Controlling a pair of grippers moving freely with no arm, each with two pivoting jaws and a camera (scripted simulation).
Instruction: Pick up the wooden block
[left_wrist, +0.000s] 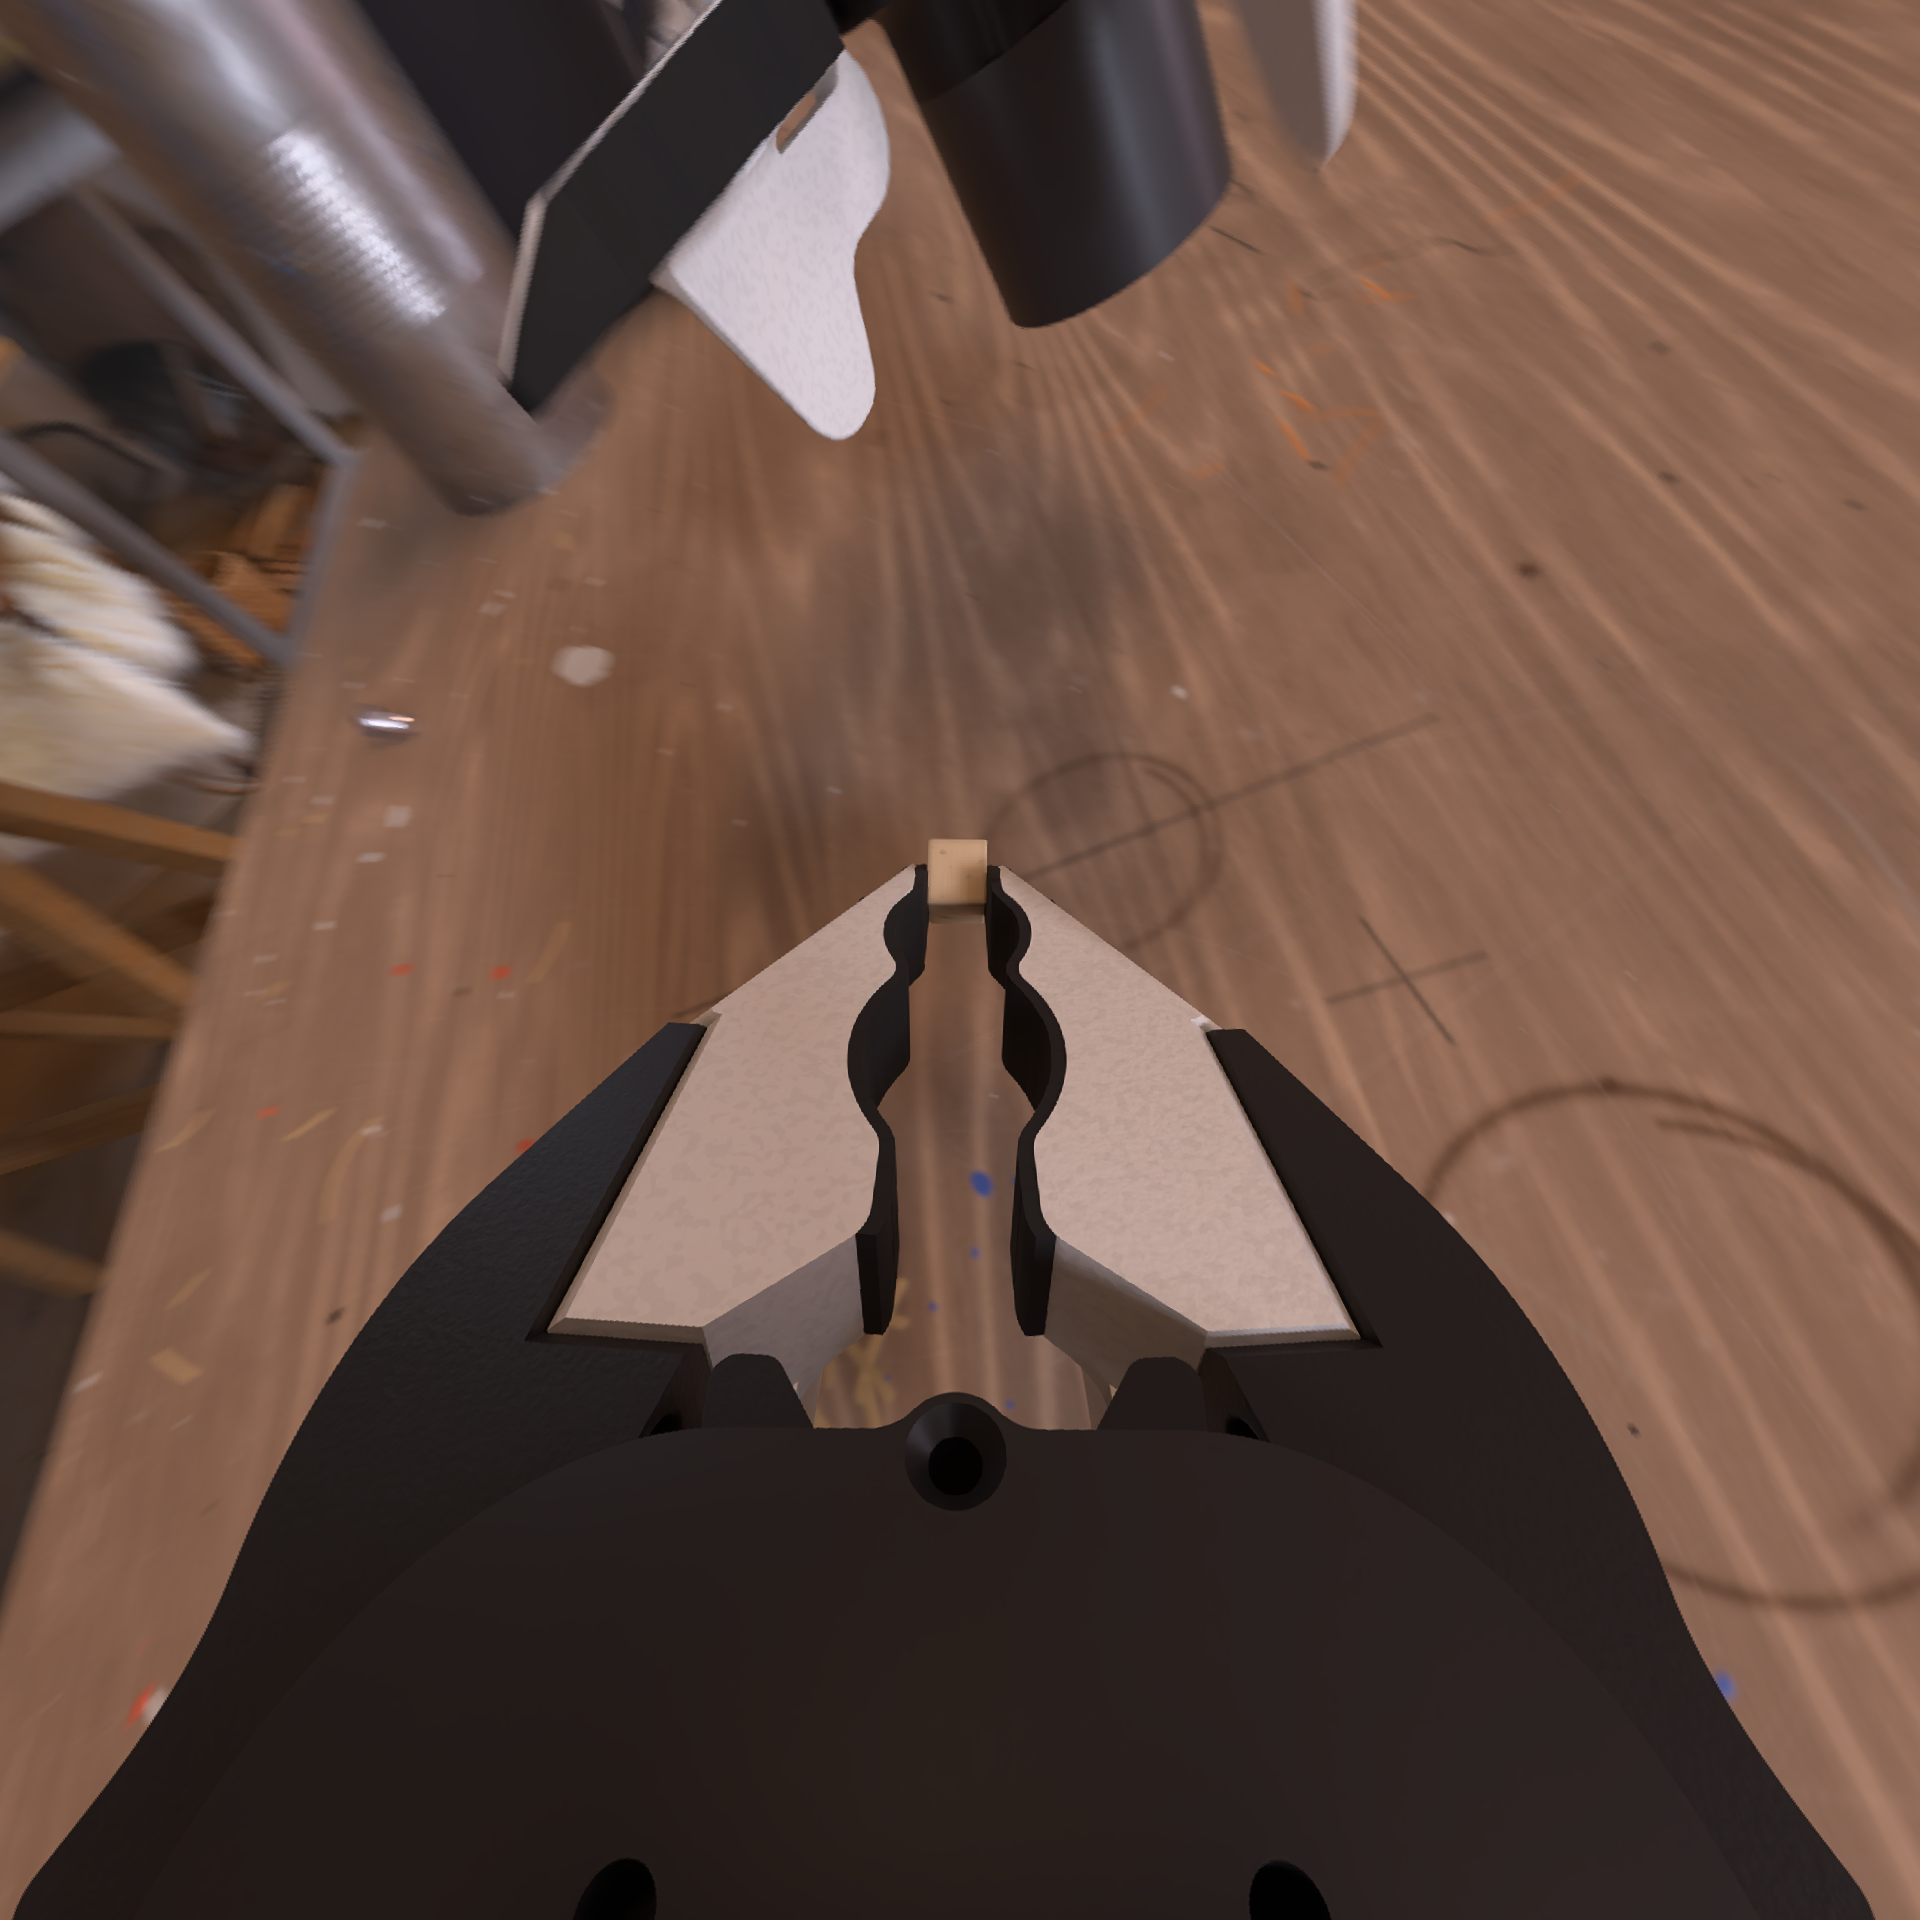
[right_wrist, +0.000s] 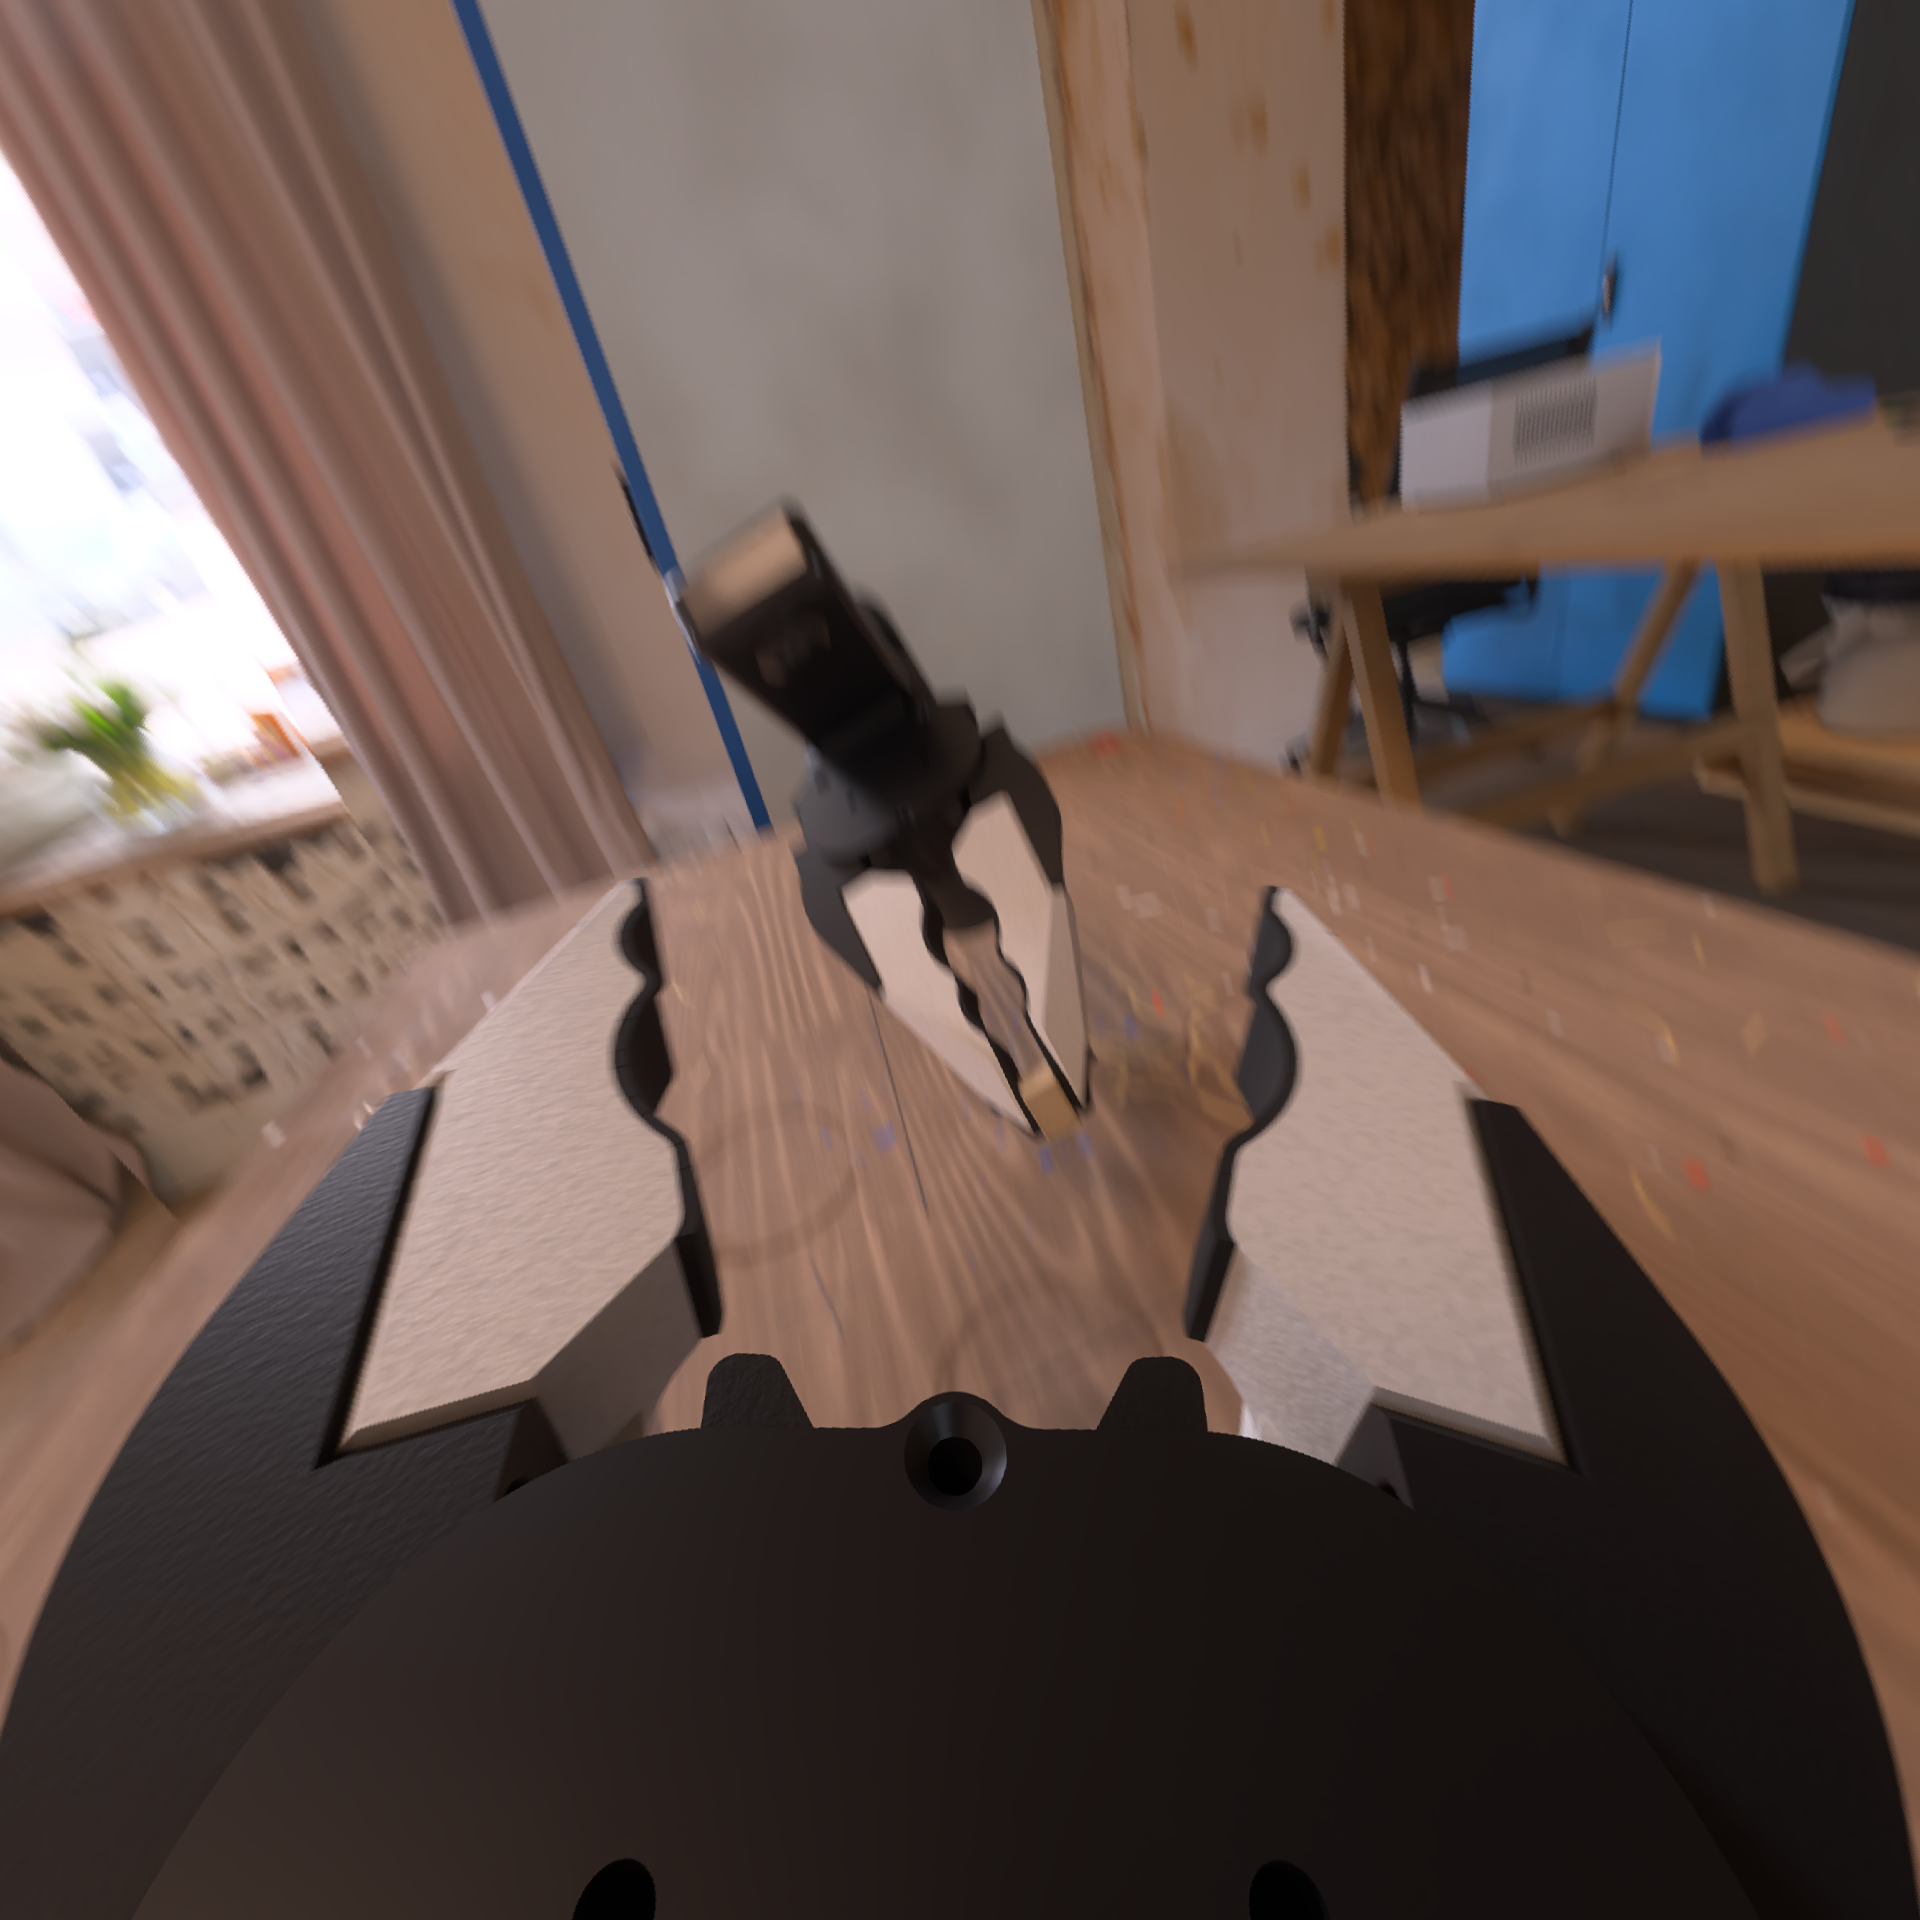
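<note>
The wooden block (left_wrist: 957, 879) is a small pale cube. My left gripper (left_wrist: 957, 885) is shut on it at the fingertips, over the brown wooden tabletop (left_wrist: 1455, 623). In the right wrist view the left gripper (right_wrist: 1055, 1112) shows ahead, tilted down, with the block (right_wrist: 1051, 1099) pinched at its tips just above the table. My right gripper (right_wrist: 956, 914) is open and empty, its jaws wide apart, pointing toward the left gripper. In the left wrist view part of the right gripper (left_wrist: 831, 312) shows at the top.
A grey metal duct (left_wrist: 343, 260) and a wooden frame (left_wrist: 104, 935) lie beyond the table's left edge. A window with a curtain (right_wrist: 312, 468), a wooden post (right_wrist: 1143, 364) and a trestle table (right_wrist: 1558, 582) stand behind. Pencil circles (left_wrist: 1122, 842) and coloured specks mark the tabletop.
</note>
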